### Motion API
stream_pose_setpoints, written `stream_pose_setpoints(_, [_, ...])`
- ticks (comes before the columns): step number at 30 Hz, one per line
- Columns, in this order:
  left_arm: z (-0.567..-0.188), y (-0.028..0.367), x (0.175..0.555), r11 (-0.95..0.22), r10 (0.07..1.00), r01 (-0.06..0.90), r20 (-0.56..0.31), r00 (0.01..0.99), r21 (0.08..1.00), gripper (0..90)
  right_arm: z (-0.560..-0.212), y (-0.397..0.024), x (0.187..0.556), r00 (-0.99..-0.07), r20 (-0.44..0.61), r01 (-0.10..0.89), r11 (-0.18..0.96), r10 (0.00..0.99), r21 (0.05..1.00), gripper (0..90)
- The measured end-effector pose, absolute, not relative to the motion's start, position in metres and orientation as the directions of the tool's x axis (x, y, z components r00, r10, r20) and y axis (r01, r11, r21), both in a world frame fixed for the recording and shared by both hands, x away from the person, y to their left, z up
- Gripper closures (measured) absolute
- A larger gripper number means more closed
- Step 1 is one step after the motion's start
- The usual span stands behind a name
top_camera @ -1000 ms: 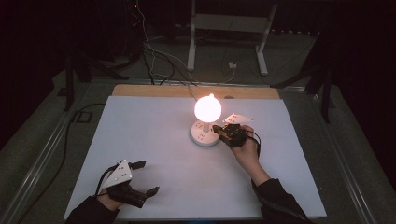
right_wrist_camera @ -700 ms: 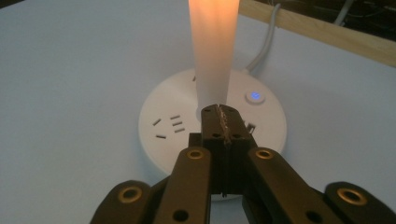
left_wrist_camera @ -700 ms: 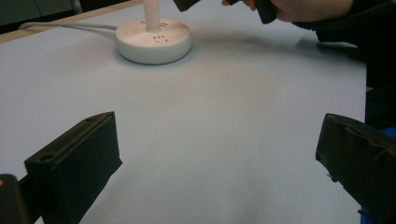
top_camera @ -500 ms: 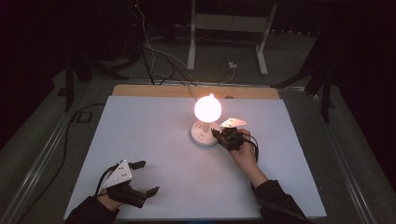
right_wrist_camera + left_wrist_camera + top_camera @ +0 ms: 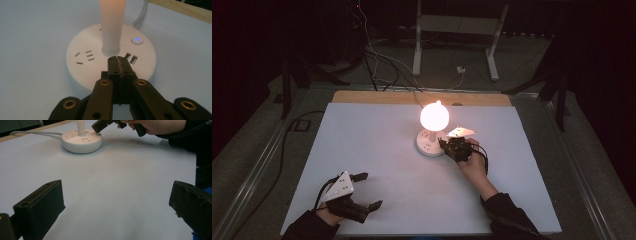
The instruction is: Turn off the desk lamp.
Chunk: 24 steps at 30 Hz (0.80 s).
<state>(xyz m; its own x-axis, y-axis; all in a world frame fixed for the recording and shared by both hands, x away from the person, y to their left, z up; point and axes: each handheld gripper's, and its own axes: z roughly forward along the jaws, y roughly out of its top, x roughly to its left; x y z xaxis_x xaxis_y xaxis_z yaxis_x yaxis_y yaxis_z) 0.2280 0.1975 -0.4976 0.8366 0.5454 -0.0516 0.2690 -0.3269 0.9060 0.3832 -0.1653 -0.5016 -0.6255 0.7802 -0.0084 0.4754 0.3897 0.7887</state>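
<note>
The lamp (image 5: 434, 116) glowed bright near the middle of the white tabletop (image 5: 362, 145), its globe standing on a slim stem (image 5: 111, 25) over a round white base (image 5: 428, 145). The right claw (image 5: 450, 147) sat just at the base's 3 o'clock edge, and in the right gripper view its jaws were pressed tight together, nothing between them, tips over the base's near rim, right by the two USB ports (image 5: 130, 58). A small button (image 5: 137, 39) shone blue at the stem's 2 o'clock, with socket slots (image 5: 84, 57) round at its 9 o'clock. A white cable (image 5: 140, 14) ran off from the base towards 12 o'clock. The left claw (image 5: 368, 191) rested well apart, down at the tabletop's 7 o'clock corner, jaws spread wide with bare tabletop between them. Across from it, the left gripper view caught the right hand (image 5: 155, 126) beside the base.
</note>
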Motion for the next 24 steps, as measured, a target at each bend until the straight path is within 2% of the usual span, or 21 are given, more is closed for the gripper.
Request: stream_pose_setpoints(24, [-0.4974,0.1971,0.2279,-0.329,0.546,0.270,-0.051,0.836,0.905,0.4,-0.5053,-0.1600,0.3804,-0.600,-0.042,0.468,0.393,0.799,0.792,90.0])
